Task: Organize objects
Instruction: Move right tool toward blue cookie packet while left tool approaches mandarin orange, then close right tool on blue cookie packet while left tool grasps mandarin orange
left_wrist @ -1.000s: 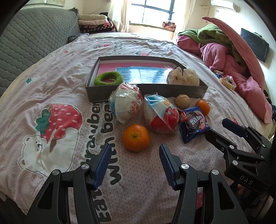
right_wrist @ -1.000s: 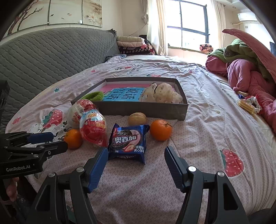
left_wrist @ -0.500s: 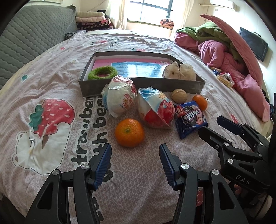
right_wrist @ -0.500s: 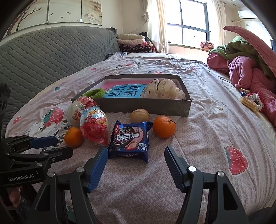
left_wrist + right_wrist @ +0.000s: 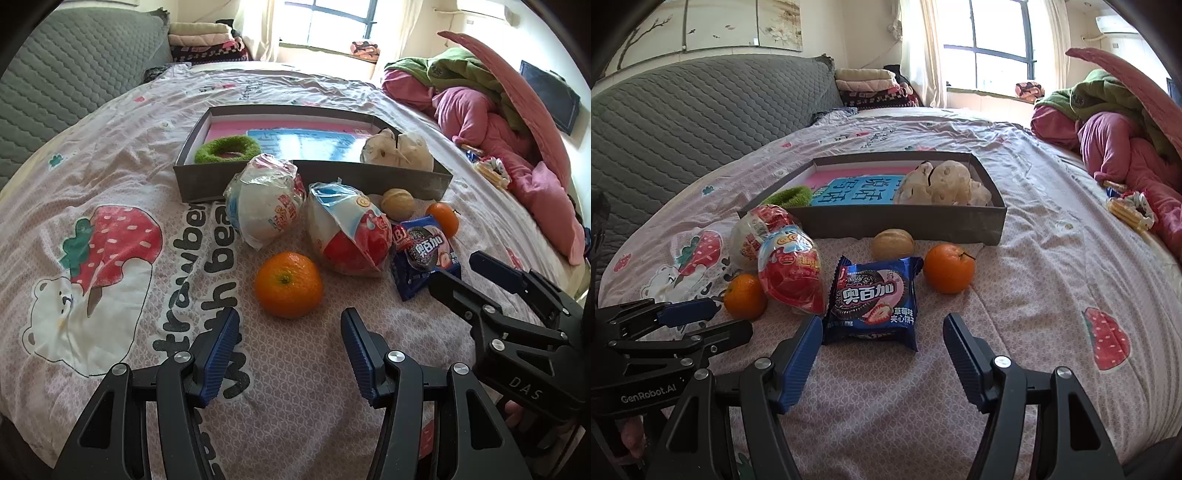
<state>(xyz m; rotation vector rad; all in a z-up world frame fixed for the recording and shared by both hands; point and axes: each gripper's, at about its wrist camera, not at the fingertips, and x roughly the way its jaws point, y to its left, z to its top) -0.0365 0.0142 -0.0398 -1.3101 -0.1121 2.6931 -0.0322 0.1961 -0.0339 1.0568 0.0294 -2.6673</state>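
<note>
Both grippers have moved in toward the snack row over the last second; items loom larger in both wrist views, nothing on the bed has shifted. Left gripper (image 5: 290,341) jaws apart, empty, lined up on the near orange (image 5: 289,284), which sits just in front of them, not touching. Right gripper (image 5: 882,338) jaws apart, empty, aimed at the blue cookie packet (image 5: 874,302); its left pad looks almost at the packet's near corner, contact unclear.

Landmark: grey box (image 5: 314,181). Inside it: green ring (image 5: 228,148), blue card, pale bagged item (image 5: 397,149). All loose things lie in front of the box's near wall: two bagged toy balls (image 5: 266,205) (image 5: 349,232), walnut (image 5: 398,204), second orange (image 5: 948,267), packet, near orange furthest out.

Judgement: approach phase, no grasp yet; nothing newly boxed, most sorting remains. Likely next is closing on orange and packet.
</note>
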